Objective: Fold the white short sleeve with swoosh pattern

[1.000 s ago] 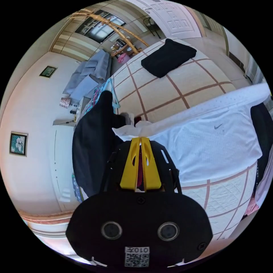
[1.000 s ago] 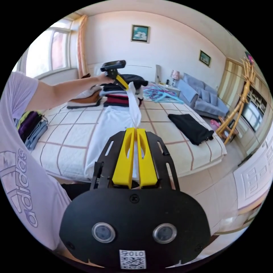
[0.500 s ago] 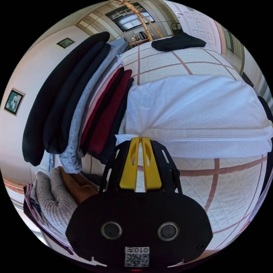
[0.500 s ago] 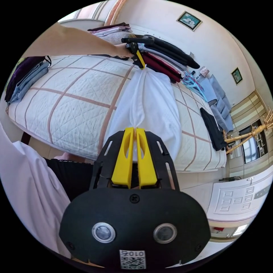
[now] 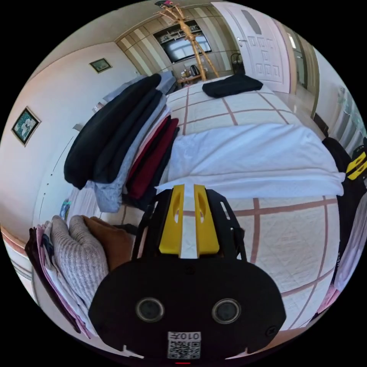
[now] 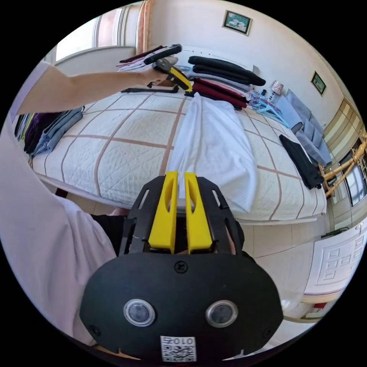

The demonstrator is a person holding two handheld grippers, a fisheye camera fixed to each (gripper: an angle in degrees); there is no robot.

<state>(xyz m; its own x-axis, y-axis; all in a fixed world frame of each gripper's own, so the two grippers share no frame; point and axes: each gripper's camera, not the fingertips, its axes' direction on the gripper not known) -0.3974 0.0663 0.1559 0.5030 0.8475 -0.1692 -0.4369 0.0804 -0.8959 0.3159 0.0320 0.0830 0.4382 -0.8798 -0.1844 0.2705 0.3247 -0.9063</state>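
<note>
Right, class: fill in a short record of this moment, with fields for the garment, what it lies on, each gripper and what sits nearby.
Garment: white shirt, folded into a long strip, lying flat
Surface: quilted bed
Left gripper: jaws slightly apart, at one end of the shirt, holding nothing
Right gripper: jaws slightly apart, at the opposite end
Nearby: stack of folded clothes beside the shirt; black garment further along the bed

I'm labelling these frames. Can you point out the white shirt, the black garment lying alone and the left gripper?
white shirt (image 6: 214,145), right gripper view, mid fabric.
black garment (image 5: 231,85), left gripper view, its middle.
left gripper (image 5: 188,188), left gripper view, between fingertips.
</note>
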